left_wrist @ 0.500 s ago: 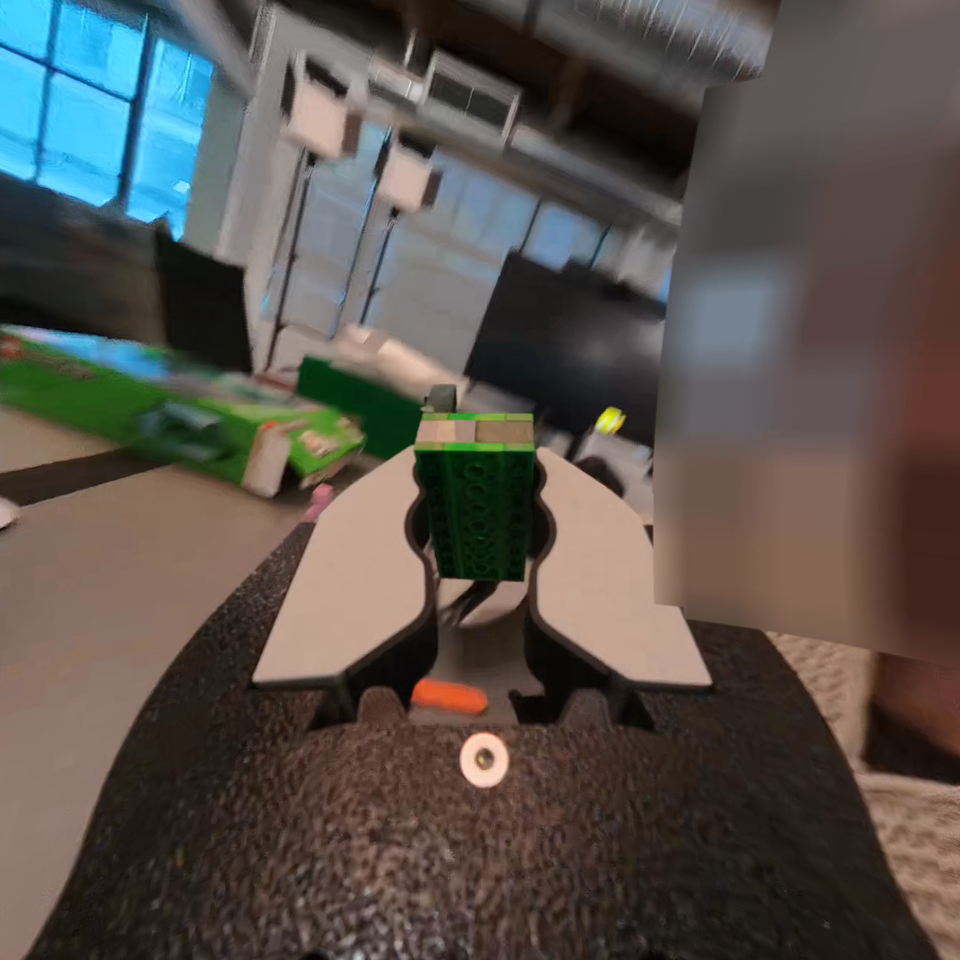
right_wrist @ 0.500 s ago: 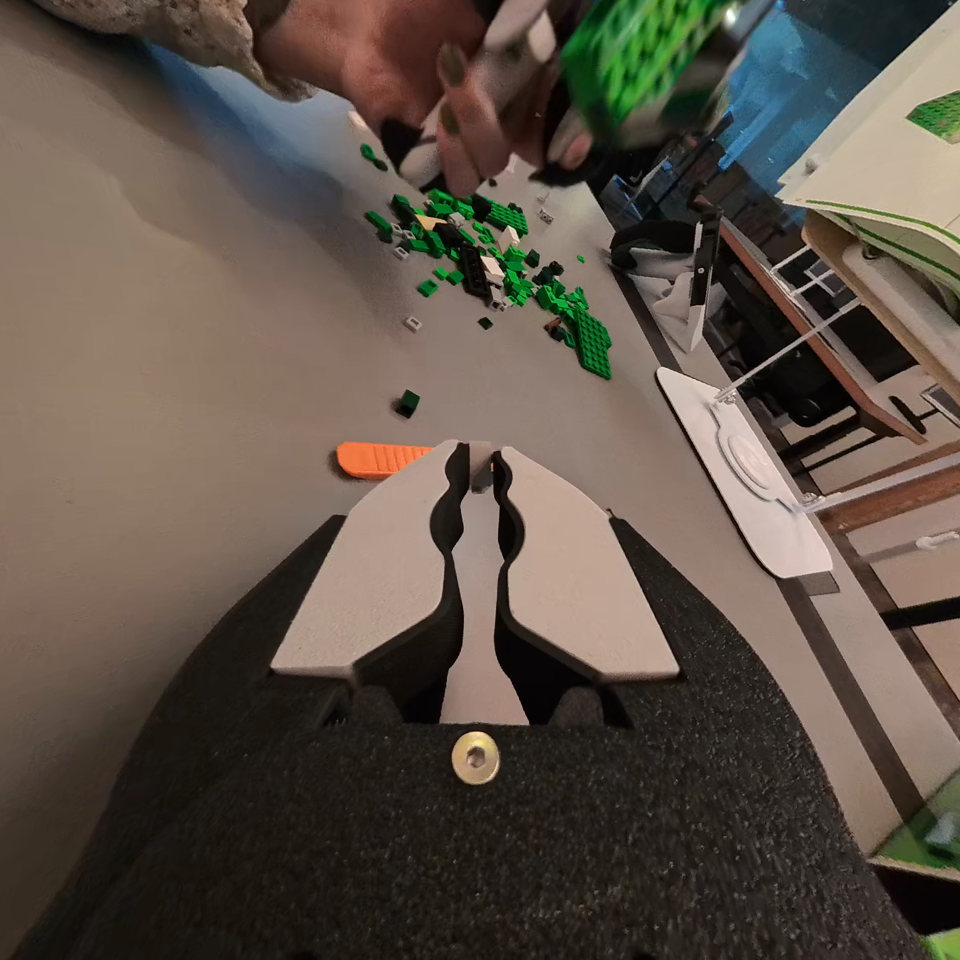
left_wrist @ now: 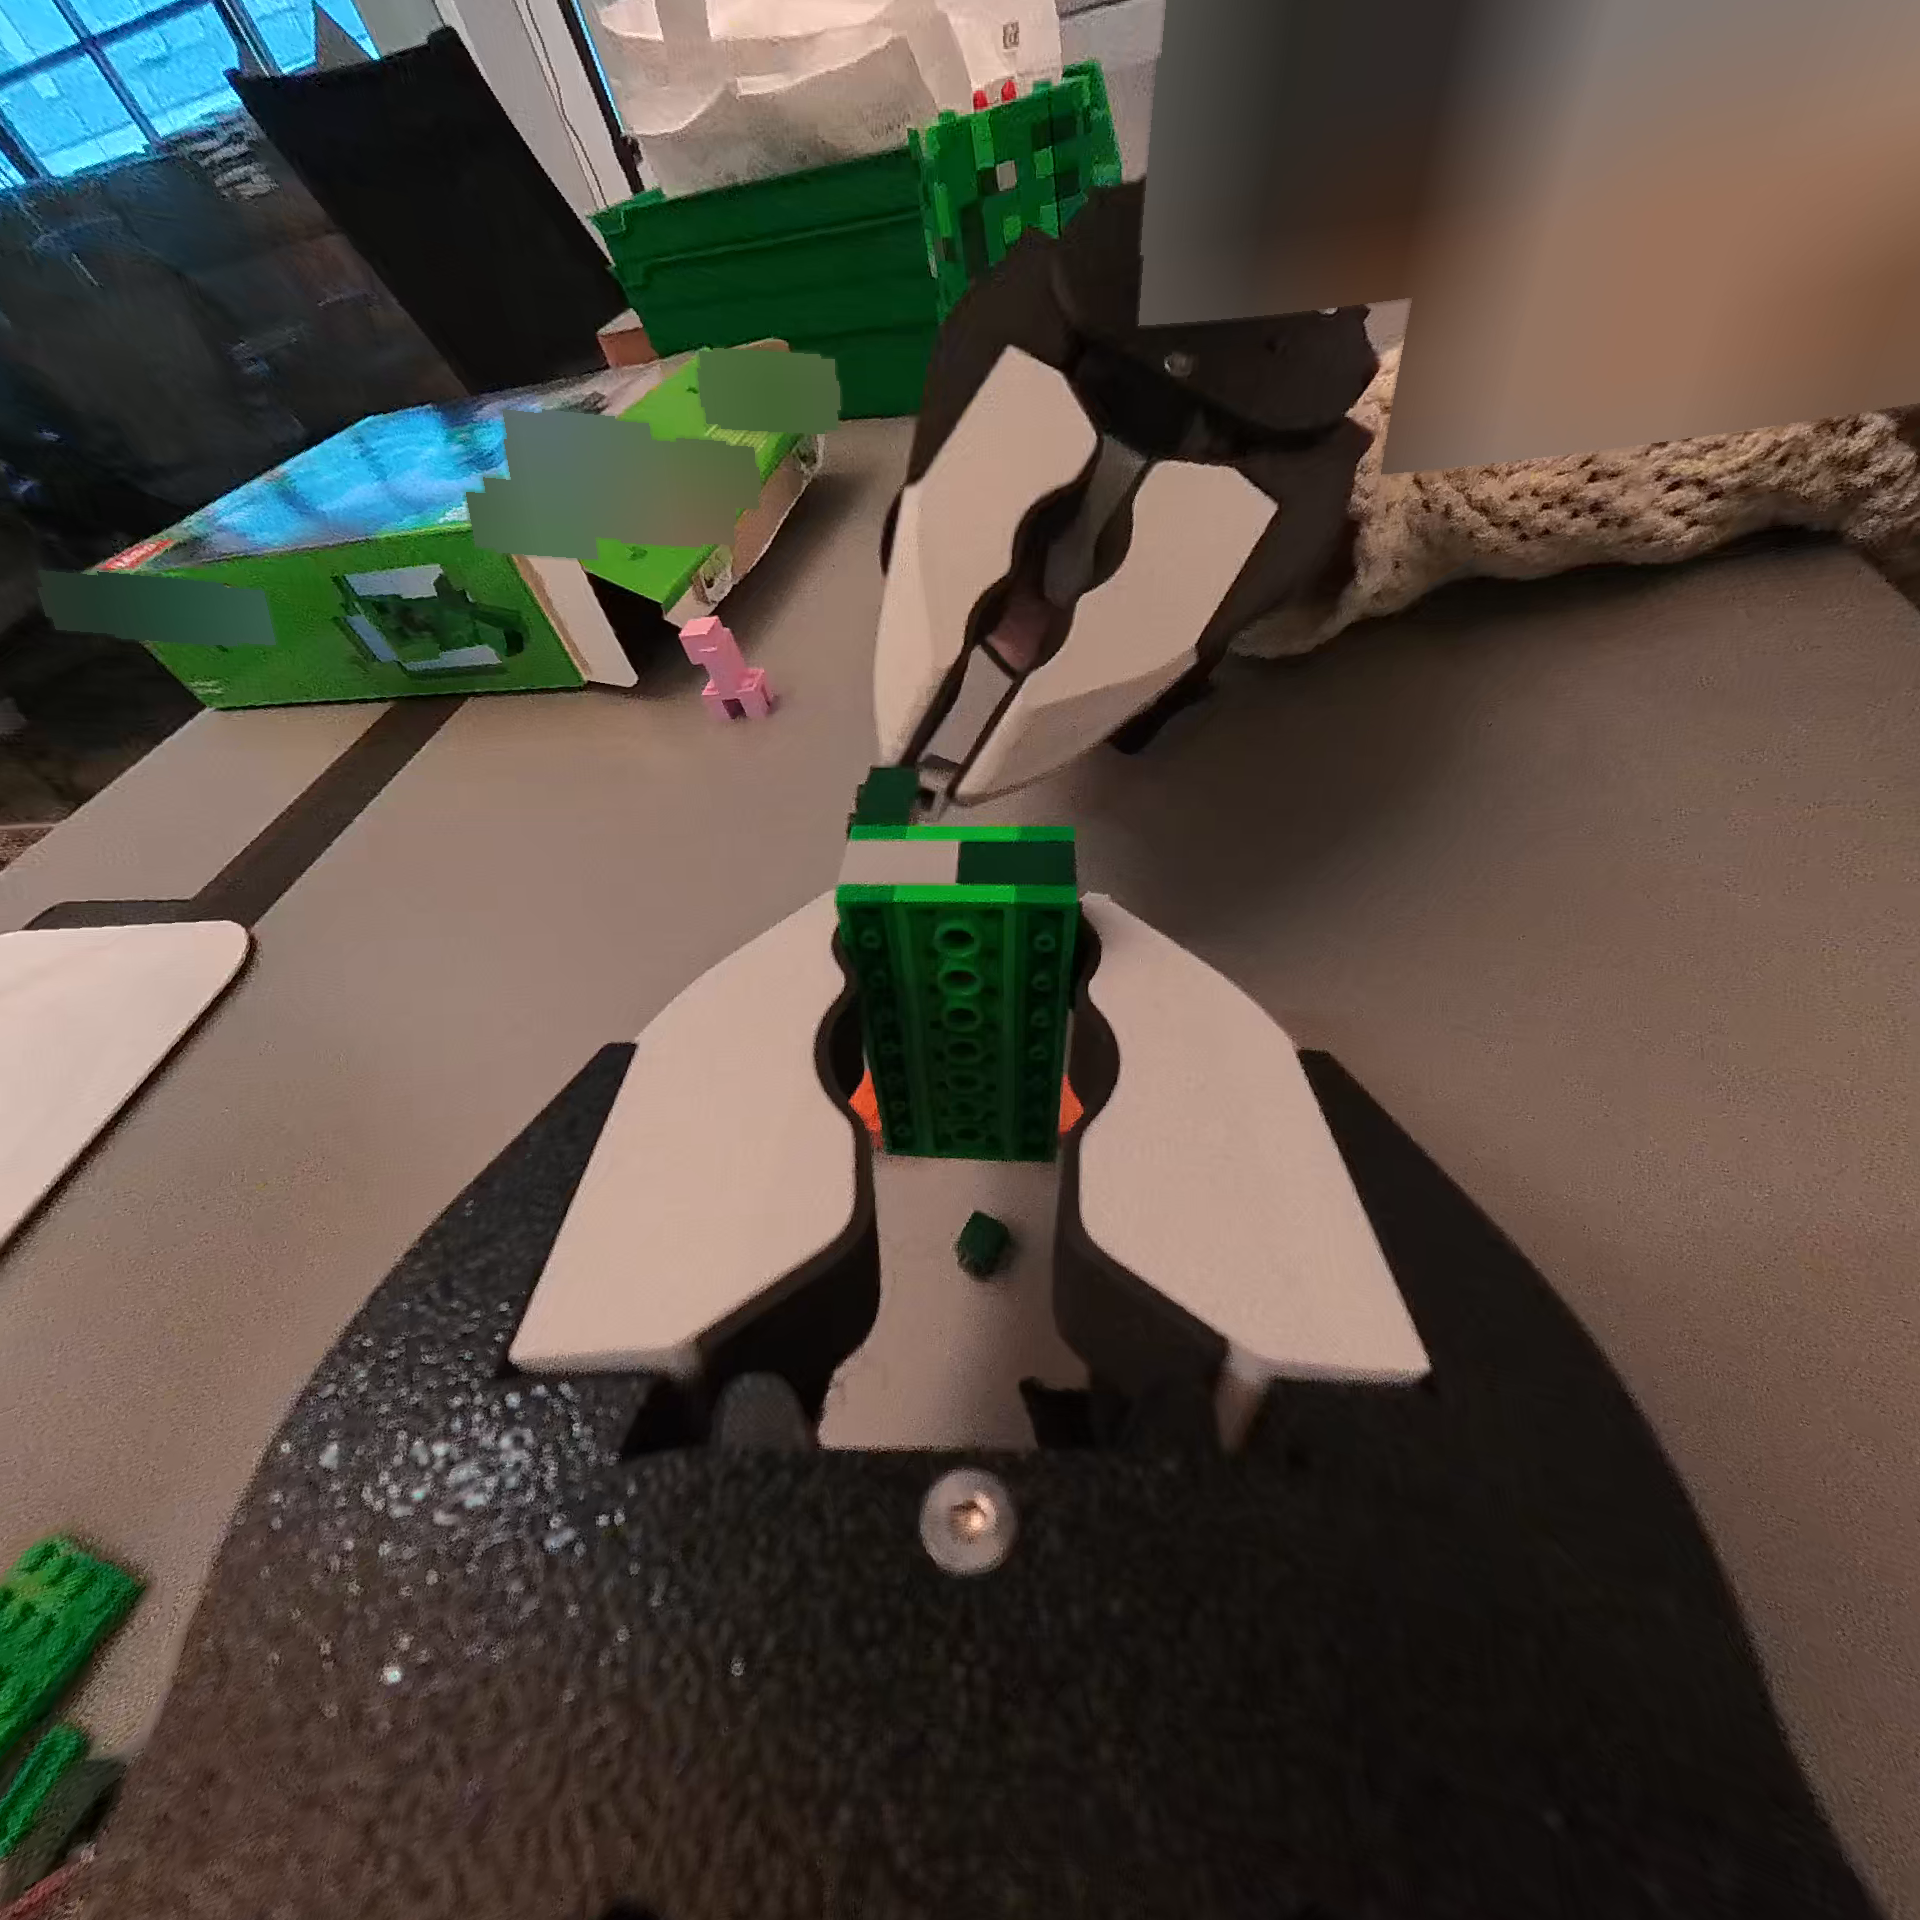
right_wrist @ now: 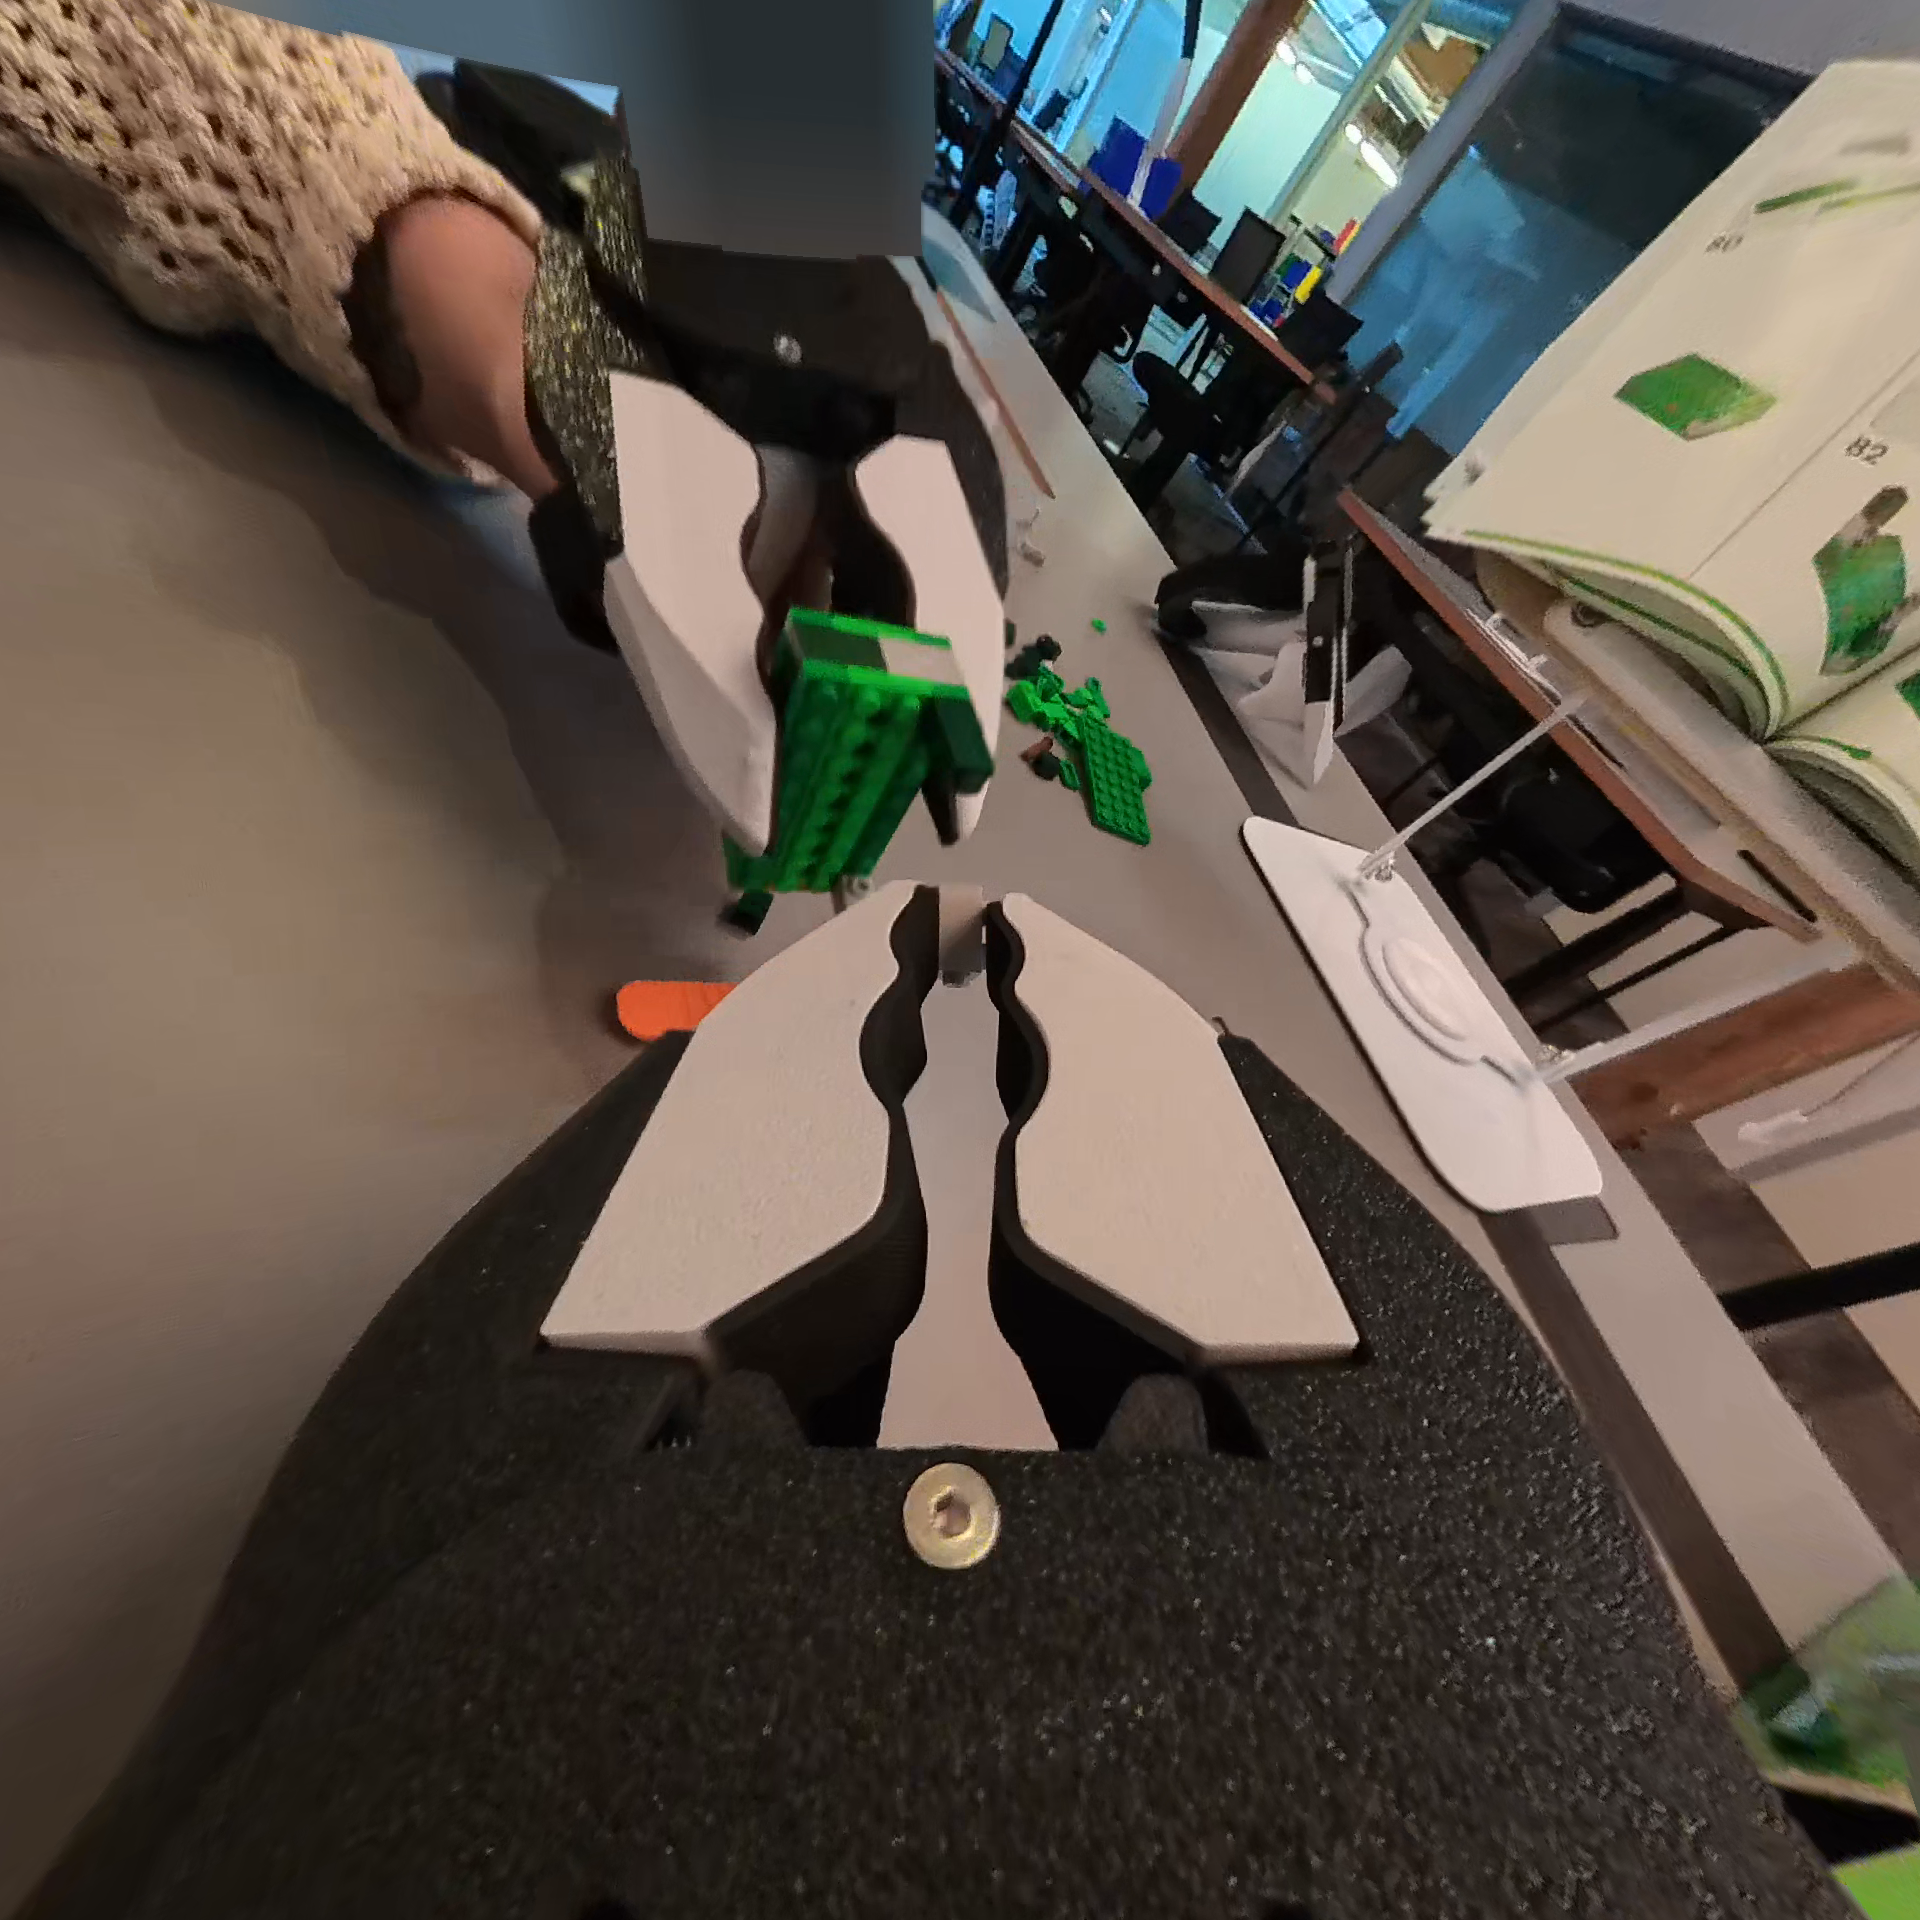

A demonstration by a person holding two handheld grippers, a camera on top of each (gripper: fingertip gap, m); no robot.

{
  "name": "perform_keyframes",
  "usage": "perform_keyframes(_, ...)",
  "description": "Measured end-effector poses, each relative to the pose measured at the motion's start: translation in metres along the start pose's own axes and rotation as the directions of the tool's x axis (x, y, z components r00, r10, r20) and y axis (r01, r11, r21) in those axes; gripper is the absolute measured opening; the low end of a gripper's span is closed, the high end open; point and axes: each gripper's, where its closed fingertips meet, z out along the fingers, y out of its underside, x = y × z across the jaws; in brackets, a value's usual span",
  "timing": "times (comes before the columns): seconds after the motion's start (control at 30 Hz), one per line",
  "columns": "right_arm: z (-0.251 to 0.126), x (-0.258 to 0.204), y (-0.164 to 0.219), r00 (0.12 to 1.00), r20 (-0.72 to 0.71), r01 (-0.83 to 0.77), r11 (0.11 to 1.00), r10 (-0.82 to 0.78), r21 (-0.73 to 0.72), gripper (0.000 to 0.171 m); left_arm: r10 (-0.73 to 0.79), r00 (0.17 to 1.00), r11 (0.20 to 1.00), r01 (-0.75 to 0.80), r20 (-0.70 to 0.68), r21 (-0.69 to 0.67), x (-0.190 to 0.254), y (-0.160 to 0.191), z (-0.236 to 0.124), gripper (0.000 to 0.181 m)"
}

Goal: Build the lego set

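Half a second back the left gripper (left_wrist: pixel 961 940) was up in the air pinching the green assembly (left_wrist: pixel 961 1029), now it's dropped nose-to-nose with the right gripper (right_wrist: pixel 961 920), pinched on what looks like a small grey piece (right_wrist: pixel 961 951), so joining's probably next.

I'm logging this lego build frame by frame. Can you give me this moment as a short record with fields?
left gripper: shut on green lego assembly, held above the table
right gripper: shut on small grey piece, tips close to the assembly
loose bricks: scattered on the table beyond the grippers
orange tool: flat on the table
instruction booklet: open on a stand
set box: lying on the table
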Motion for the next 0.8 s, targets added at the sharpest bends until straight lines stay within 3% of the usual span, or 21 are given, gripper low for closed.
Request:
perform_keyframes(0.47,0.003,0.023,0.026,0.990,-0.028,-0.135,0.990,0.135,-0.028,0.008,-0.145,0.989,0.989,0.146,-0.031,0.029,0.005,-0.002,0.019,0.036)
perform_keyframes(0.8,-0.005,0.032,0.028,0.981,-0.038,-0.190,0.982,0.189,-0.015,0.008,-0.188,0.982,0.973,0.184,-0.017,-0.139,0.008,0.022,0.026,0.036)
